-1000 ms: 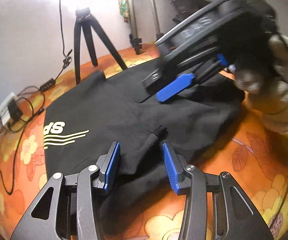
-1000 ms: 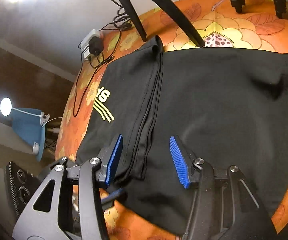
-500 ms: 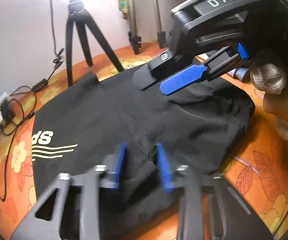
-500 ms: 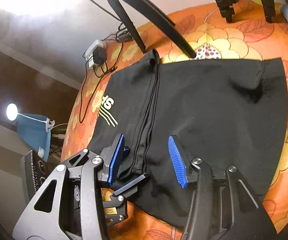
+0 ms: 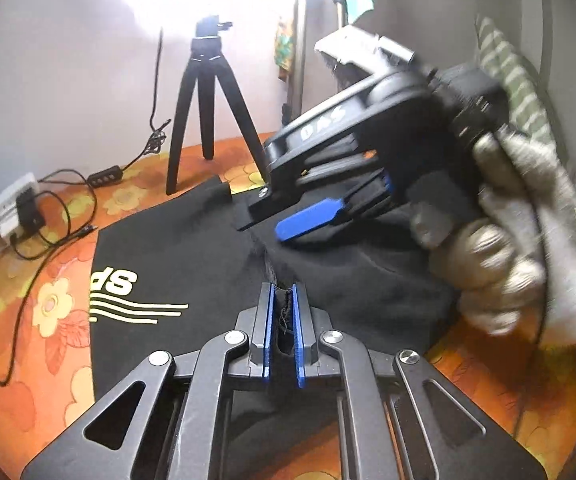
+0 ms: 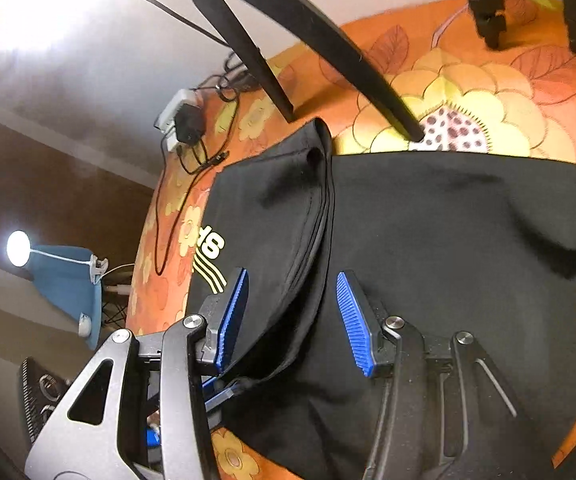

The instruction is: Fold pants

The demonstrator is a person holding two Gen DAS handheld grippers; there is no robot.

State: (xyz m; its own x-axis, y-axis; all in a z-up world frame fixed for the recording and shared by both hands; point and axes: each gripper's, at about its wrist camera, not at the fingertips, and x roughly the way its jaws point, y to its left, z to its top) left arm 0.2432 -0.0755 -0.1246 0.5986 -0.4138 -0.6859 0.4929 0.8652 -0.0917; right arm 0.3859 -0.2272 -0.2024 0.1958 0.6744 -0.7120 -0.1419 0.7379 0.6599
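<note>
Left wrist view: left gripper (image 5: 283,320) at lower centre, blue pads nearly together, pinching a raised fold of the black pants (image 5: 191,256) with a bit of drawstring caught between them. Pants lie spread on the orange floral cloth (image 5: 27,320) across the middle of the frame, yellow logo (image 5: 127,296) at centre left. Right gripper (image 5: 300,216) sits upper right of centre, held by a gloved hand (image 5: 528,264) at the right edge, motion-blurred; one blue pad shows low over the fabric, gap not readable from this angle. Tripod (image 5: 207,120) stands at upper centre just behind the pants' far edge; charger and cables (image 5: 19,208) at far left.

Right wrist view: right gripper (image 6: 292,316) wide open at lower centre, nothing between the pads. Its fingers straddle the stacked seam edges of the pants (image 6: 448,260), which fill the centre and right. Left pad (image 6: 231,316) is over the folded layer beside the logo (image 6: 207,256). Part of the left gripper (image 6: 223,396) pokes out at bottom left, under that fold. Tripod legs (image 6: 328,52) cross the top; lamp (image 6: 19,248) at far left.
</note>
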